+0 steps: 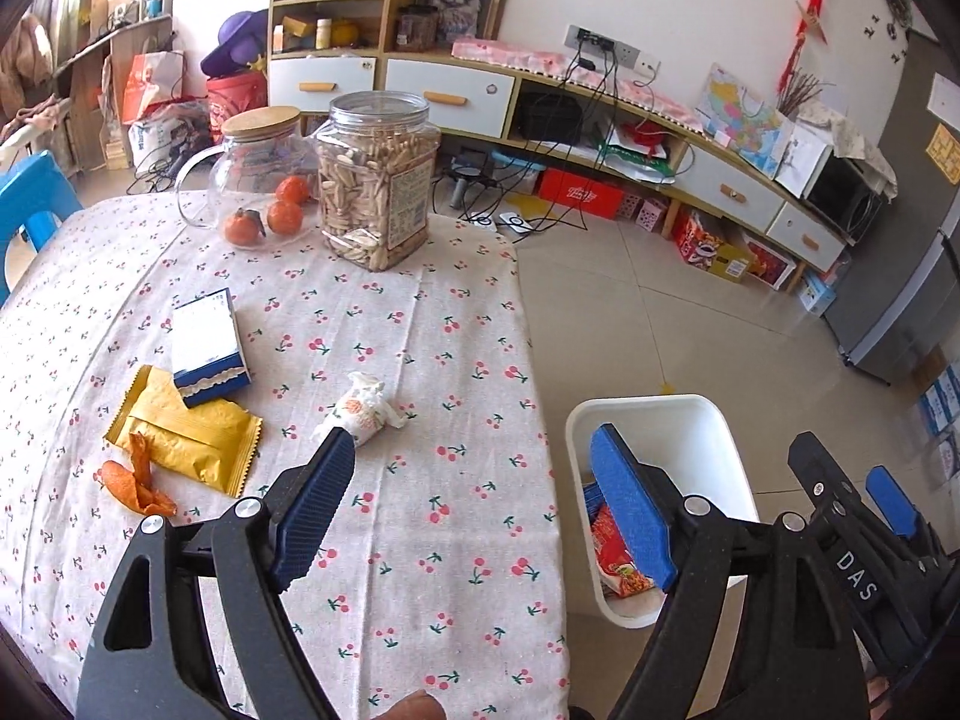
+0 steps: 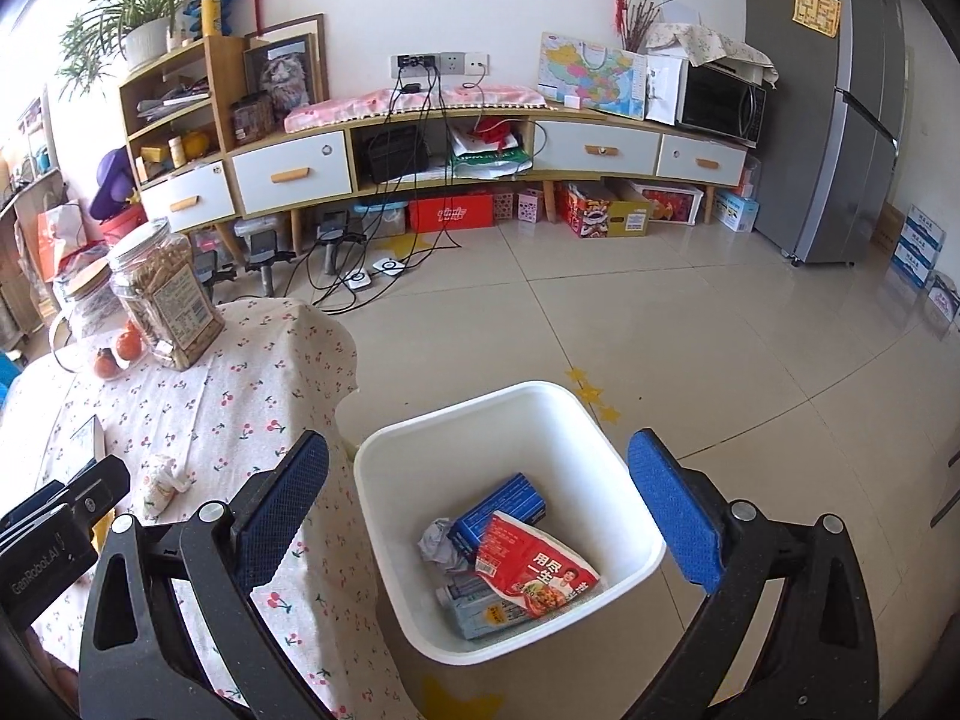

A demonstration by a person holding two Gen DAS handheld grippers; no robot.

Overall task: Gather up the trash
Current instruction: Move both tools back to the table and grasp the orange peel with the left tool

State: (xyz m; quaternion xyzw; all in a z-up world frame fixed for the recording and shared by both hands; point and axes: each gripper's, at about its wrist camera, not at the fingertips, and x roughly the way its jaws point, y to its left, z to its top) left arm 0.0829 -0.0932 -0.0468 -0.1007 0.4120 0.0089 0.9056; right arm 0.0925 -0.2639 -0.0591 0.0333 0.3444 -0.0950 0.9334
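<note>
A white trash bin point(image 2: 606, 450) stands on the floor beside the table and holds a red packet point(image 2: 534, 576), a blue box point(image 2: 501, 510), crumpled paper and a grey pack. My right gripper point(image 2: 480, 516) hangs open above the bin with nothing between its fingers. My left gripper point(image 1: 474, 516) is open over the table's right edge, empty, its right finger over the bin point(image 1: 708, 420). On the cherry tablecloth lie a crumpled tissue wrapper point(image 1: 358, 408), a yellow packet point(image 1: 186, 438), orange peel point(image 1: 135, 480) and a blue-and-white box point(image 1: 207, 345).
At the table's far end stand a jar of biscuits point(image 1: 378, 180) and a glass jug point(image 1: 258, 174) with oranges. A blue stool point(image 1: 33, 192) is at the left. Low cabinets point(image 2: 420, 156), cables, boxes and a fridge point(image 2: 840, 120) line the far wall beyond open tiled floor.
</note>
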